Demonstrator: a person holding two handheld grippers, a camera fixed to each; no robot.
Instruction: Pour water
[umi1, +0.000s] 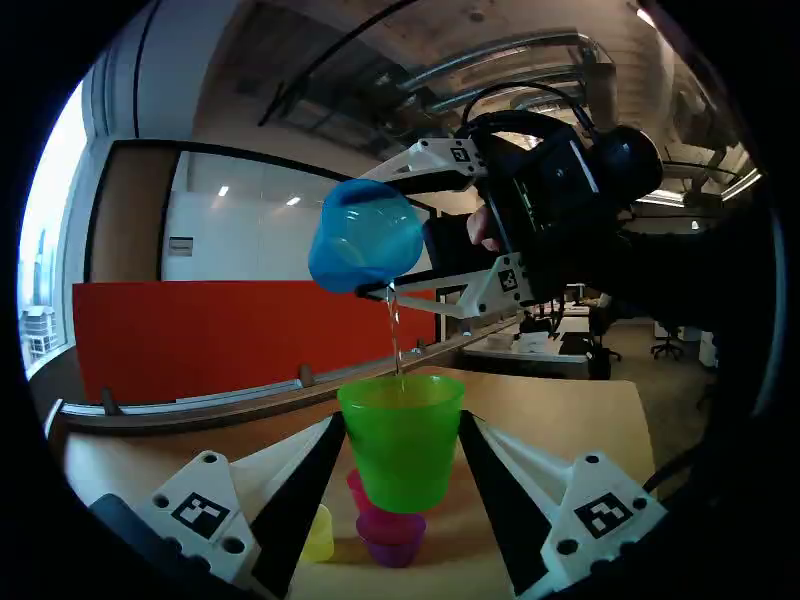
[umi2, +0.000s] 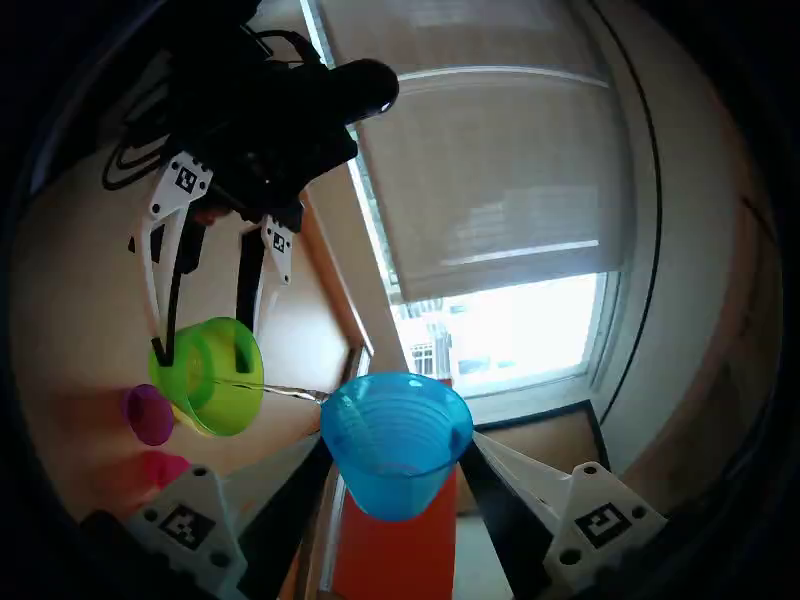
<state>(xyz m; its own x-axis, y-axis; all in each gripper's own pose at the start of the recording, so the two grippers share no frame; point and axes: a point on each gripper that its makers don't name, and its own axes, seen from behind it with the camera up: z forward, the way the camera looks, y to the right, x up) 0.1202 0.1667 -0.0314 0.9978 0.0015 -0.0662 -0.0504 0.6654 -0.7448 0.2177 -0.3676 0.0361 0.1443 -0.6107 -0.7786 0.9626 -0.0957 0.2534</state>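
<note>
Pinching the likely light, flexible blue cup (umi2: 395, 475) mid-wall, the right gripper (umi2: 397, 448) pours; the left gripper (umi1: 401, 428) clamps the filling green cup (umi1: 402, 465).

Red wall panel (umi1: 230, 335), bright window (umi2: 520, 330), lowered blind (umi2: 500, 180), wooden table (umi1: 570, 410)

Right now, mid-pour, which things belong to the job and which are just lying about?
In the job: blue cup, tilted in the right hand-held gripper; water stream; green cup, held in the left hand-held gripper.
Lying about: purple cup, pink cup and yellow cup, all on the table.
</note>
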